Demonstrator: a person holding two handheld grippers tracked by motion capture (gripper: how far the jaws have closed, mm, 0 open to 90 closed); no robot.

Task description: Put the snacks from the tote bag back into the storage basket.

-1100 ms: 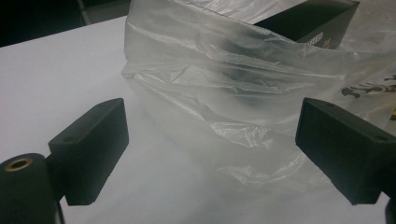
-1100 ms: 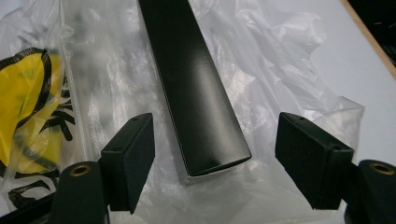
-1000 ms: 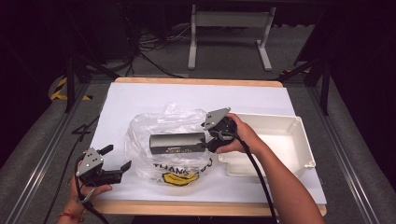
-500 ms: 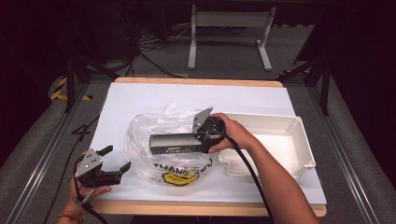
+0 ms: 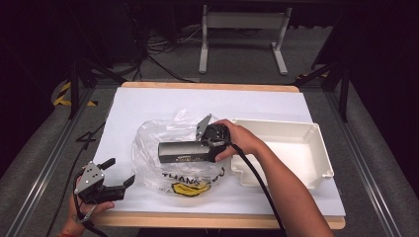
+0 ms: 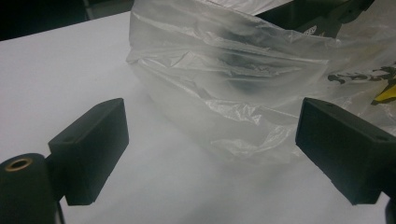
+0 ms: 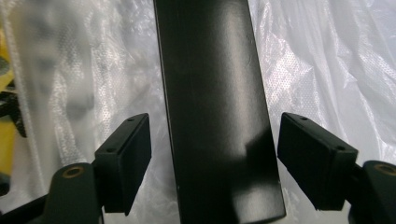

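Between your right gripper's (image 7: 215, 158) jaws sits the near end of the black box (image 7: 217, 107), a clear gap on either side, so the pads aren't pressing yet.

Your jaws have just been opening a little, with the box between them but untouched. It lies lengthwise on the crumpled clear plastic bag (image 5: 163, 148) at the middle of the white table (image 5: 148, 103), just left of the empty white tray (image 5: 321, 163). The box looks rigid, long and smooth with a slight sheen, likely slippery; close across its narrow width near this end, squarely on the flat sides. The bag is thin, soft film that may cling or drag along. Your left gripper (image 5: 112, 177) rests open and empty at the near left edge, facing the bag's side.
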